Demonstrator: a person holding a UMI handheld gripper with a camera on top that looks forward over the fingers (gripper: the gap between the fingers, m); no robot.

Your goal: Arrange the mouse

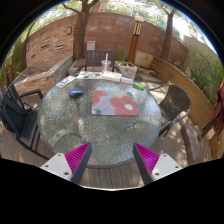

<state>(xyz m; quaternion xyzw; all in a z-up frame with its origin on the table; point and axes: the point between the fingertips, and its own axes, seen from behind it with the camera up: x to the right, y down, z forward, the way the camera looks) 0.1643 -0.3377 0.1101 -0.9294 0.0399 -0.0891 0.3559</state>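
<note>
A small dark mouse (77, 93) lies on a round glass table (70, 125), just left of a red flowered mouse pad (115, 102) at the table's middle. My gripper (112, 160) is open and empty. It hangs over the table's near edge, well short of both. Its magenta pads (78, 157) stand wide apart with nothing between them.
Papers (95, 76), a white container (127, 71) and a green item (138, 86) sit on the far side of the table. A dark chair (15, 105) stands left, another chair (175, 100) and a wooden bench (197, 95) right. Wooden decking lies below, a brick wall behind.
</note>
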